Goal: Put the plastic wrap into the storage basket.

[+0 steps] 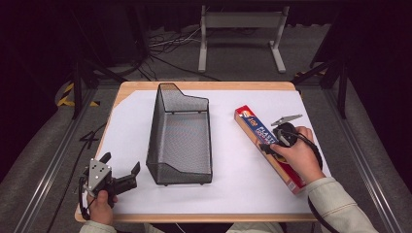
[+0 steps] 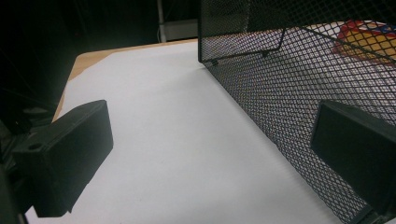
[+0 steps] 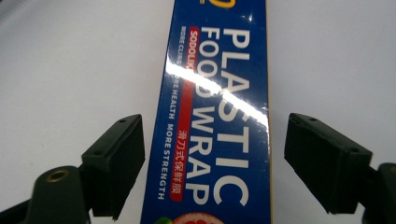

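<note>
A long blue and orange box of plastic food wrap [image 1: 250, 124] lies at a slant on the right side of the white table cover. My right gripper [image 1: 270, 149] hangs over its middle, pointing down. In the right gripper view the box [image 3: 219, 93] runs between the two black pads, with a narrow gap on each side, so my right gripper [image 3: 215, 158] is open. A black wire mesh basket [image 1: 160, 121] stands in the middle of the table with nothing in it. My left gripper [image 1: 121, 162] rests open near the front left corner, its jaws toward the basket [image 2: 289, 93].
White paper [image 1: 131, 126] covers most of the wooden table, whose bare edge [image 1: 204, 86] shows at the back. Beyond the table, a white metal stand [image 1: 240, 19] and cables [image 1: 170, 41] lie on the grey floor. Free paper lies left of the basket.
</note>
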